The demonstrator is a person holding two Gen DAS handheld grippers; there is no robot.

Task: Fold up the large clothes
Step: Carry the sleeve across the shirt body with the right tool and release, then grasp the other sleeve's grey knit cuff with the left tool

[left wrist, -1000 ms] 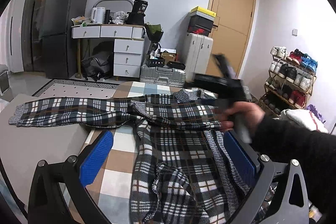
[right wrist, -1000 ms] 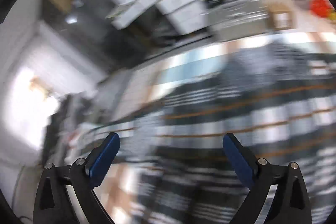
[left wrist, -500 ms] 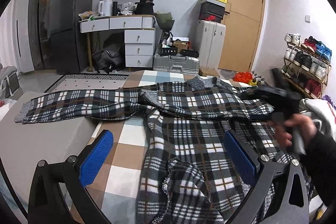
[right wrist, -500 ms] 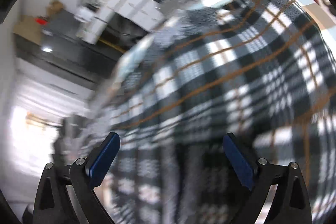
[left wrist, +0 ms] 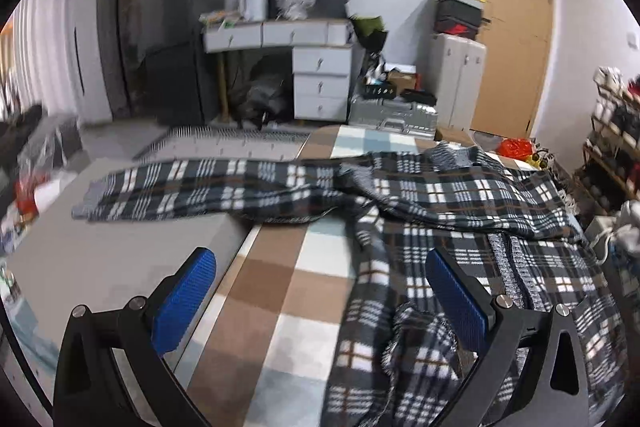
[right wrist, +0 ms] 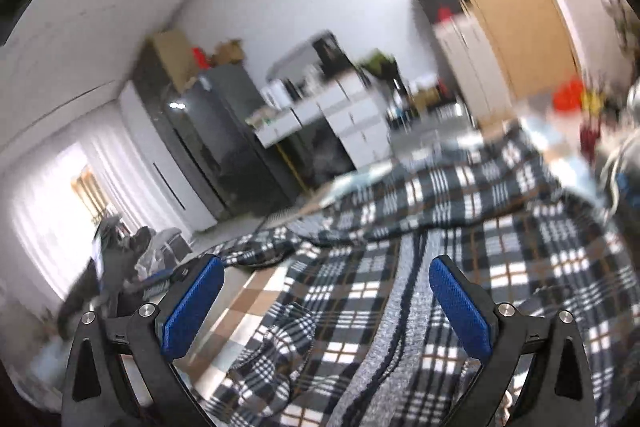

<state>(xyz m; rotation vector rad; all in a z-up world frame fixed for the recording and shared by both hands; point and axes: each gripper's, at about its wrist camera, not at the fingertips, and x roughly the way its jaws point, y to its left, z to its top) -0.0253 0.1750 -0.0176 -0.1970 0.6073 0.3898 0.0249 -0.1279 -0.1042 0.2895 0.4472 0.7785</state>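
Both grippers, left (left wrist: pixel 320 301) and right (right wrist: pixel 326 301), wide and empty over the plaid shirt (left wrist: pixel 460 227); the outstretched sleeve (left wrist: pixel 200 189) could drag and bunch on fold.

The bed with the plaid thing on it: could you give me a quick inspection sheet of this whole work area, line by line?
Surface: checked bedspread, partly bare.
Job's things: plaid garment spread unfolded, one sleeve stretched out sideways.
Clutter: nothing seen on the bed.
Grippers: left gripper and right gripper both open, holding nothing.
Cables: nothing seen.
Surroundings: white desk, dark fridge, silver suitcase, wooden door.
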